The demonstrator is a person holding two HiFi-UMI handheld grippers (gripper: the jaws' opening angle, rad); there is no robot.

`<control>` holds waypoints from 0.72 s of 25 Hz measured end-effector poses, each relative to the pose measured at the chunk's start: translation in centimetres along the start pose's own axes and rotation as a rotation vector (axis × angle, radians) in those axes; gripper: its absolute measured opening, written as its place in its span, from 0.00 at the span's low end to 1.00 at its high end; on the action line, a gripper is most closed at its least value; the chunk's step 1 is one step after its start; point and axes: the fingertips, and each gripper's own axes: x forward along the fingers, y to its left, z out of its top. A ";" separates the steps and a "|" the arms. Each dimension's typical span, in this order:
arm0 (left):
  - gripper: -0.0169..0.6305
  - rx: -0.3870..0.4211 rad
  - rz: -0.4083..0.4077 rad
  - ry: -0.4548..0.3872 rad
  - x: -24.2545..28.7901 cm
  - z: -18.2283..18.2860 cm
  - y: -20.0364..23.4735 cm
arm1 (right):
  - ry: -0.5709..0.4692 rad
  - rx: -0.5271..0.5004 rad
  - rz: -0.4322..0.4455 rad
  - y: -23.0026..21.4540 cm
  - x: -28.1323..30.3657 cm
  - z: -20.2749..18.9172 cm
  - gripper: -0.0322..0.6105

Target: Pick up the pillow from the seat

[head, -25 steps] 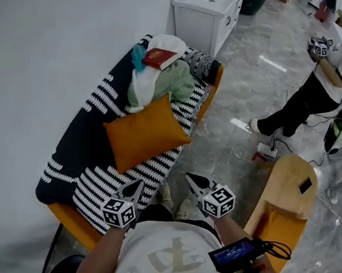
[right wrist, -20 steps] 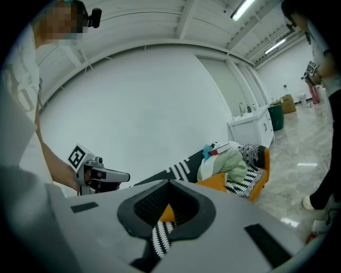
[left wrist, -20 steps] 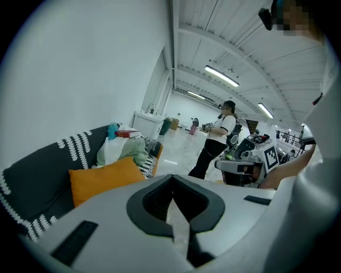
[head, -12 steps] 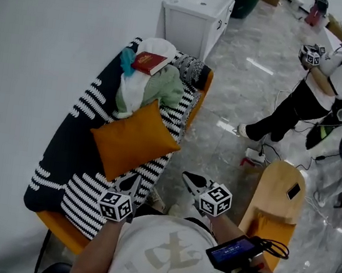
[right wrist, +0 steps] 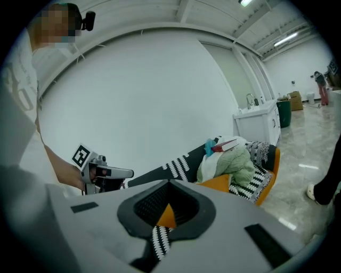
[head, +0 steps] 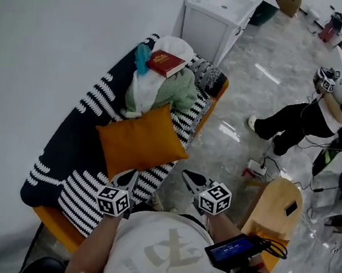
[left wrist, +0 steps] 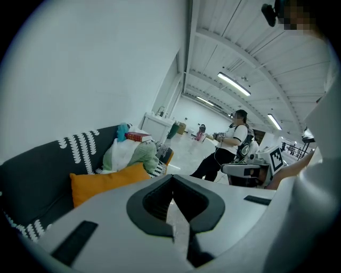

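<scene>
An orange pillow (head: pixel 140 140) lies tilted on the seat of a sofa (head: pixel 59 167) covered in black-and-white stripes. My left gripper (head: pixel 132 175) hovers at the sofa's front edge, just short of the pillow's near corner, jaws shut and empty. Over the floor beside the sofa, my right gripper (head: pixel 187 176) is also shut with nothing held. The left gripper view shows the pillow (left wrist: pixel 106 181) beyond the closed jaws (left wrist: pixel 171 181). From the right gripper view, the pillow (right wrist: pixel 219 183) sits ahead of the closed jaws (right wrist: pixel 168 189), and the left gripper (right wrist: pixel 101 171) shows at the left.
A heap of clothes (head: pixel 165 91) topped by a red book (head: pixel 167 63) fills the sofa's far end. A white sink cabinet (head: pixel 216 19) stands behind it. Another person (head: pixel 312 118) stands on the marble floor at right. A wooden chair (head: pixel 277 211) is close to my right.
The head view has swung, shifting the scene sideways. Both grippers stay shut near the sofa's front edge, and the pillow has not moved on the seat.
</scene>
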 end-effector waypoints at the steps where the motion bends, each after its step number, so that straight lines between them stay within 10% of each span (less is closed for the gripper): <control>1: 0.04 -0.006 0.004 0.000 0.1 0.3 0.8 | 0.004 0.001 -0.002 -0.2 0.9 0.4 0.07; 18: 0.04 -0.105 0.055 -0.042 -1.0 1.7 10.0 | 0.102 -0.053 -0.038 -0.8 9.1 3.6 0.07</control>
